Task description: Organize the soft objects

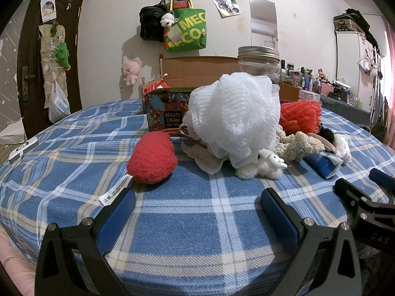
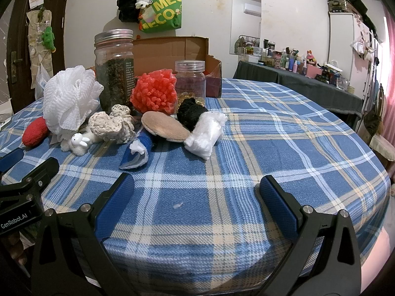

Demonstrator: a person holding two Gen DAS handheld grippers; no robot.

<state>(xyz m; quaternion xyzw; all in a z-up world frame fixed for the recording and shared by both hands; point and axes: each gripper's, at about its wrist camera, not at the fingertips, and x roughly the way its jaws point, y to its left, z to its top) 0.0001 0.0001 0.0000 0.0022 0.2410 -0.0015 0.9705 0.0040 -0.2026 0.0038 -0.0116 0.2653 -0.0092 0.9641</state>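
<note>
Soft pile sits mid-cloth on a blue plaid tablecloth (image 2: 271, 133), at 12 o'clock from the left gripper (image 1: 200, 203) and 10–11 o'clock from the right gripper (image 2: 197, 188).

Count, soft items:
- 1 white mesh bath pouf (image 1: 234, 113), ruffled netting, ball shape, biggest of the lot
- 1 red fuzzy pad (image 1: 153, 157), oval, knit-like, white care label hanging off its near end; lies at 9 o'clock of the pouf
- 1 orange-red nubby sponge (image 2: 154, 91), round, bumpy loops
- 1 cream crochet piece (image 2: 111, 124), crumpled, lacy
- 1 small white plush rabbit (image 2: 80, 141), fluffy body, smooth face
- 1 tan round pad (image 2: 165, 126), flat disc, leaning on the pile
- 1 black knit wad (image 2: 191, 112)
- 1 white clear-wrapped bundle (image 2: 206, 135), crinkly, roughly cylindrical
- 1 blue cloth with white edge (image 2: 138, 151), folded

Hard items behind: 2 jars, a tall one with a metal lid (image 2: 114, 69) and dark contents, and a short plastic jar (image 2: 190, 81); 1 floral printed box (image 1: 167, 111); 1 open cardboard box (image 2: 172, 49).

Both grippers are low over the near table edge, level, fingers pointing at the pile. Left: jaws spread wide, nothing between the blue pads. Right: same, released and empty. Neither touches any item.
</note>
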